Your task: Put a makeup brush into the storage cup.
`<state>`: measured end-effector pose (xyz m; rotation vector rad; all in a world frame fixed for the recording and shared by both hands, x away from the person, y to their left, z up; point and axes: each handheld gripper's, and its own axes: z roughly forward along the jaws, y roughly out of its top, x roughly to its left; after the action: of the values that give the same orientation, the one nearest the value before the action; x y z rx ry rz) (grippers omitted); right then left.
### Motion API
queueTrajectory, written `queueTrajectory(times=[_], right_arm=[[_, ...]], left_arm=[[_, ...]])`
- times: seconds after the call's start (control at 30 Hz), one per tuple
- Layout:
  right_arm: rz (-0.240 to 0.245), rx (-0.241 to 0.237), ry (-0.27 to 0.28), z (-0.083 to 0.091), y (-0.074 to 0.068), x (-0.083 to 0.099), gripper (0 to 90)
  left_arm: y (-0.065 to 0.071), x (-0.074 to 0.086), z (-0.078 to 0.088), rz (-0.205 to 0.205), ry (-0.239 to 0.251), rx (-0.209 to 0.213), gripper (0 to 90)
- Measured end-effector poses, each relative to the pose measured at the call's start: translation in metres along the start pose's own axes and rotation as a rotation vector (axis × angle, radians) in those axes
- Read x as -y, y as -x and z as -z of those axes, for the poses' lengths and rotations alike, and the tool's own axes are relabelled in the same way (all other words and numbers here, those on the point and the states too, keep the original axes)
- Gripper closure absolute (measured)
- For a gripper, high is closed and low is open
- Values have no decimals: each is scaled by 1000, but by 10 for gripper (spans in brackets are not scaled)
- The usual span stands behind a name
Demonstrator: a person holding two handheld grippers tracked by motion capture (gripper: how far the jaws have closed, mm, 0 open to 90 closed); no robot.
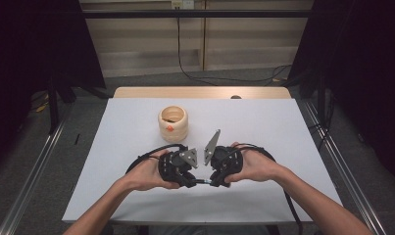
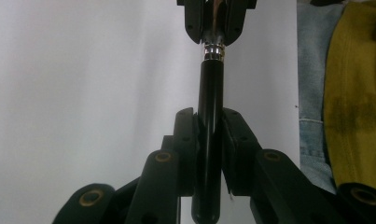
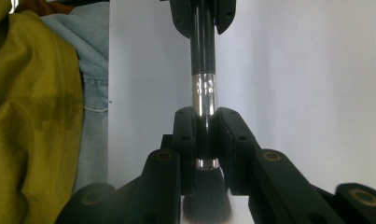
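Your left gripper (image 2: 209, 126) clamps its fingers on the brush (image 2: 210, 93) handle; your right gripper (image 3: 205, 126) grips its ferrule above the counter (image 1: 263, 127).

Black left tongs (image 1: 191, 182) and black right tongs (image 1: 213, 182) meet over a slim brush (image 3: 205, 105) with a glossy black handle, a shiny silver metal band and dark grey bristles. Each carries a grey three-cornered plate (image 1: 188, 157) on top, and the desk (image 1: 263, 132) beneath is plain white with a pale wood strip along its far edge. Behind them stands a cream ribbed round pot (image 1: 173, 124) with one small orange mark on its side.
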<state>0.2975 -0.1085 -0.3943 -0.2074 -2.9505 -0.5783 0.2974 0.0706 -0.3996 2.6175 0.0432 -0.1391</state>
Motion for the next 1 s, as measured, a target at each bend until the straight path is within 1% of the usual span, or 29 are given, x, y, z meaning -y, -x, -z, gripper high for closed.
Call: queueTrajectory(times=[0.1, 0.13, 0.23, 0.27, 0.33, 0.37, 0.43, 0.47, 0.5, 0.57, 0.6, 0.67, 0.7, 0.73, 0.77, 0.8, 0.83, 0.87, 0.9, 0.97, 1.0], right_arm=[[11, -4, 5, 0, 0, 1, 771], [9, -5, 11, 0, 0, 1, 768], [20, -12, 13, 0, 1, 2, 767], [23, -16, 14, 0, 1, 2, 768], [20, -7, 19, 0, 2, 2, 765], [13, -10, 17, 0, 2, 2, 764], [7, -1, 31, 0, 4, 2, 756], [2, -1, 32, 0, 4, 3, 755], [1, -6, 40, 0, 4, 4, 743], [-1, -7, 45, -1, 5, 6, 717], [-6, -9, 48, -2, 5, 7, 686], [-20, -4, 53, -3, 5, 9, 623], [-32, -4, 71, -2, 5, 10, 578], [-38, -6, 85, -1, 5, 11, 553], [-40, -9, 100, 1, 6, 12, 536], [-44, -7, 112, 2, 6, 13, 490], [-56, -5, 121, 4, 7, 14, 469], [-57, -8, 136, 6, 7, 15, 447], [-70, -13, 145, 7, 7, 16, 421], [-68, -6, 174, 9, 7, 20, 385], [-77, -1, 185, 10, 6, 22, 362]], left_arm=[[0, 1, 1, -11, 6, 13, 787], [0, 1, 1, -16, 6, 3, 792], [0, 1, 1, -19, 7, 14, 794], [-1, 1, 1, -26, 9, 7, 794], [-3, 2, 1, -24, 15, 23, 794], [-5, 3, 1, -20, 19, 24, 794], [-8, 5, 1, -26, 17, 22, 795], [-8, 5, 1, -20, 26, 38, 795], [-10, 6, 1, -24, 22, 40, 795], [-9, 7, 0, -21, 32, 41, 796], [-9, 7, 0, -12, 35, 55, 795], [-9, 8, 0, -16, 36, 44, 795], [-9, 8, 1, -11, 40, 52, 795], [-8, 8, 1, -11, 42, 52, 795], [-8, 9, 1, -9, 50, 41, 795], [-8, 9, 2, -9, 44, 62, 795], [-8, 10, 2, -4, 53, 43, 795], [-8, 11, 2, -1, 62, 42, 795], [-7, 11, 3, 2, 65, 40, 795], [-7, 12, 5, 4, 74, 45, 795], [-6, 13, 6, 2, 80, 38, 795]])
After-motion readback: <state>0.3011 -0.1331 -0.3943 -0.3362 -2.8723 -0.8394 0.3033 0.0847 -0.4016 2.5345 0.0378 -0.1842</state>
